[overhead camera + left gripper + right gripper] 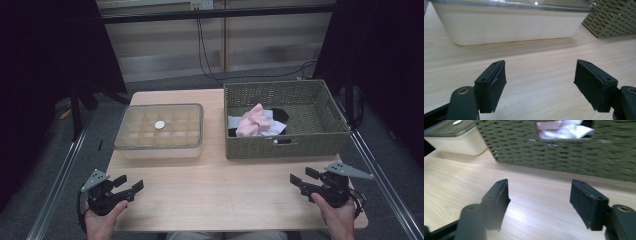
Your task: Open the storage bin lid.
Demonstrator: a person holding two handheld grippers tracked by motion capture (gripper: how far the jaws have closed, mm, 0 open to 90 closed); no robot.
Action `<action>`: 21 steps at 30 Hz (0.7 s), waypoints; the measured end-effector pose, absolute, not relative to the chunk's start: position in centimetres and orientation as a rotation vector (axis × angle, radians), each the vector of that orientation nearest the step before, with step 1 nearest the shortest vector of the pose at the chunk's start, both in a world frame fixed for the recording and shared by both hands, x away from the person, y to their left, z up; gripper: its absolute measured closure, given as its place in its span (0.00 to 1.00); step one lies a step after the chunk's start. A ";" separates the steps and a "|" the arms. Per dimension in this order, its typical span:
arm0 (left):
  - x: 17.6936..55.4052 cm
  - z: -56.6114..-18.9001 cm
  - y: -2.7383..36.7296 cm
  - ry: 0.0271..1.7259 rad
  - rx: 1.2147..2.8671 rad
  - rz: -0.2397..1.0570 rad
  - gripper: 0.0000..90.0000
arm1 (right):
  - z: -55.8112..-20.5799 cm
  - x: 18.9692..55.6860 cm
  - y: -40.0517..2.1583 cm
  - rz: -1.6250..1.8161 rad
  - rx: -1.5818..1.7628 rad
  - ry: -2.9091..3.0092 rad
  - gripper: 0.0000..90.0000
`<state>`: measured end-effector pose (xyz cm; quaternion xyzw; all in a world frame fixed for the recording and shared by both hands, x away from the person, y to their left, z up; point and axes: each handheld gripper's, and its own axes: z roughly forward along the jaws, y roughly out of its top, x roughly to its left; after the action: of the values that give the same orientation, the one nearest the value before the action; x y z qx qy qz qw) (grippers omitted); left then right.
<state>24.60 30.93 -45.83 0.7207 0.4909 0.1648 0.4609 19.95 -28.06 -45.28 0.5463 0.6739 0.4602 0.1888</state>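
- Grippers first, seen from the high view: two of them, the left gripper (131,186) at the near left edge and the right gripper (299,181) at the near right, each with its jaws spread and nothing between them, each held in one hand above the table (215,195).
- Same view, containers: one clear lidded plastic box (160,131) divided into small compartments, with one round white disc (159,125) on its lid, and just to its right one olive woven basket (285,119).
- Clothes (257,122) lie in a heap in the basket (pink, white and black pieces, how many I cannot tell), well ahead of both grippers.
- Surface and room: one light wooden tabletop, grey floor around it, black drapes at either side, two black cables hanging down the pale back wall.
- Left gripper view: two black padded jaws stand wide apart over bare wood; the plastic box (511,27) sits ahead, the basket's corner (614,20) at upper right.
- Right gripper view: again two jaws parted over wood, gripping nothing; the basket's wall (564,155) fills the front, pink and white cloth (564,130) showing through its handle slot, the plastic box (454,140) at upper left.
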 end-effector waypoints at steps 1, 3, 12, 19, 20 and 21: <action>24.6 -45.6 30.8 1.203 1.766 0.405 0.28 | -45.2 20.1 -27.7 1.305 1.521 1.911 0.37; 24.8 -45.4 30.7 1.186 1.765 0.391 0.28 | -44.9 20.5 -26.8 1.322 1.512 1.937 0.41; 25.6 -44.2 30.9 1.181 1.763 0.308 0.30 | -43.7 21.8 -24.0 1.385 1.452 2.015 0.40; 26.7 -43.4 31.7 1.177 1.817 0.295 0.37 | -42.0 22.5 -21.2 1.488 1.359 2.065 0.38; 26.7 -43.4 31.7 1.177 1.817 0.295 0.37 | -41.8 22.8 -20.8 1.494 1.348 2.070 0.38; 27.2 -42.8 32.0 1.169 1.837 0.319 0.37 | -41.5 23.1 -20.5 1.493 1.337 2.070 0.38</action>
<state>27.17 31.96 -42.79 0.7442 0.4735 0.1292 0.4531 23.06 -20.47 -41.45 0.4600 0.7125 0.5137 0.1298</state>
